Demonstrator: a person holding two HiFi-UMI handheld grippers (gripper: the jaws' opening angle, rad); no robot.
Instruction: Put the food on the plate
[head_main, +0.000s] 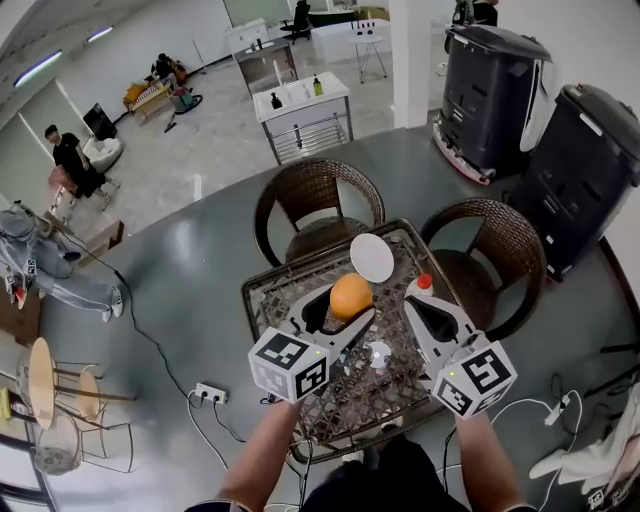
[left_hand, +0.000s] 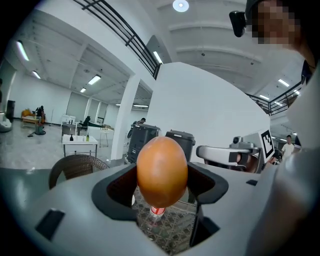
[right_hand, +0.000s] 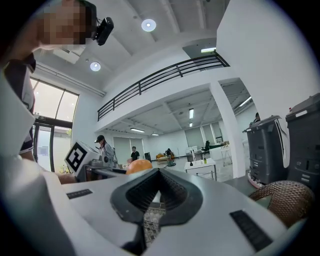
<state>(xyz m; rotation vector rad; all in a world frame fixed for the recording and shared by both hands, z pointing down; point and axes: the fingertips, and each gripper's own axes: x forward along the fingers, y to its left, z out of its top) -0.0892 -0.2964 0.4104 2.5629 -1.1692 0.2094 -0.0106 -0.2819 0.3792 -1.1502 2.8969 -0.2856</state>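
Note:
My left gripper (head_main: 348, 305) is shut on an orange (head_main: 351, 296), held above the glass-and-wicker table (head_main: 270, 290). In the left gripper view the orange (left_hand: 162, 171) fills the gap between the jaws, with a red-capped bottle (left_hand: 156, 214) on the table below it. A white plate (head_main: 372, 257) lies at the table's far side, just beyond the orange. My right gripper (head_main: 419, 297) hangs over the table's right part, jaws shut with nothing between them (right_hand: 159, 174). From the right gripper view the orange (right_hand: 138, 166) shows to the left.
The red-capped bottle (head_main: 423, 284) stands by the right gripper's tip. A small shiny object (head_main: 379, 352) lies on the table near me. Two wicker chairs (head_main: 318, 195) (head_main: 498, 245) stand behind the table, and two dark bins (head_main: 495, 85) further back. A power strip (head_main: 211, 393) lies on the floor at left.

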